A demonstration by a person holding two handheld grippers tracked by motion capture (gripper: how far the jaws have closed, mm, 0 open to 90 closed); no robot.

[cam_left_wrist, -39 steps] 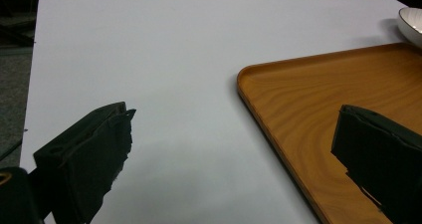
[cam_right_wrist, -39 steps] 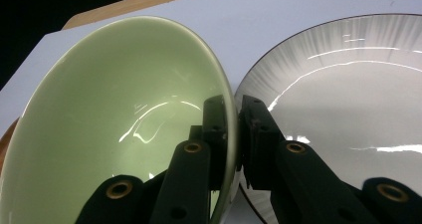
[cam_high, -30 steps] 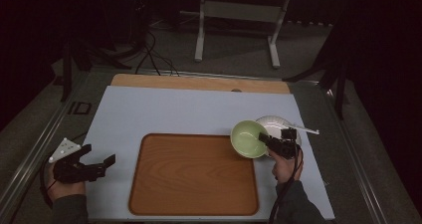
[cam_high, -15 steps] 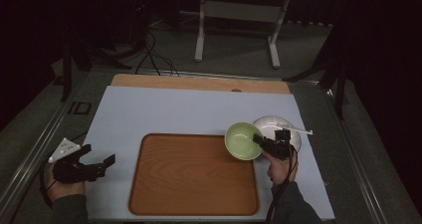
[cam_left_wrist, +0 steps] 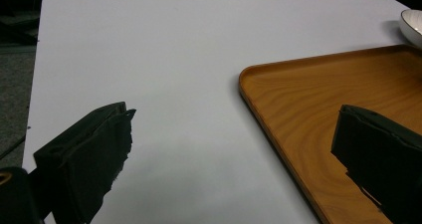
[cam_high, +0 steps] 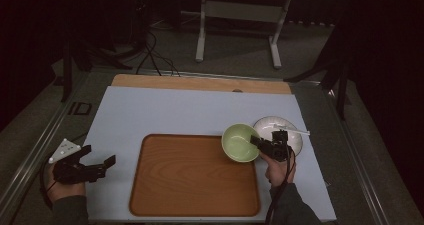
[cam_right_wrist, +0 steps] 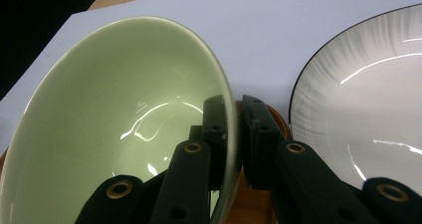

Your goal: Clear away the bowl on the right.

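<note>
Bowl, pale green (cam_high: 240,142), sits over the right edge of the wooden tray (cam_high: 192,175), tilted, its rim pinched by the right gripper (cam_high: 260,144); in the right gripper view the green bowl (cam_right_wrist: 114,119) stands on a slant with one black jaw inside the wall and one outside, clamped on the rim. Just beside it to the right lies a white plate (cam_high: 278,131) with a thin dark rim and a white utensil (cam_high: 298,131) across its far edge; the same plate (cam_right_wrist: 368,99) fills the right of the right gripper view. The tray rests on a light mat (cam_high: 180,110) on the table. At the near left corner of the mat the left gripper (cam_high: 102,166) is held in a hand (cam_high: 65,185), well apart from the tray's contents; its jaws stand wide open, holding nothing, over bare mat (cam_left_wrist: 174,59) next to the tray's left rim (cam_left_wrist: 259,114)
</note>
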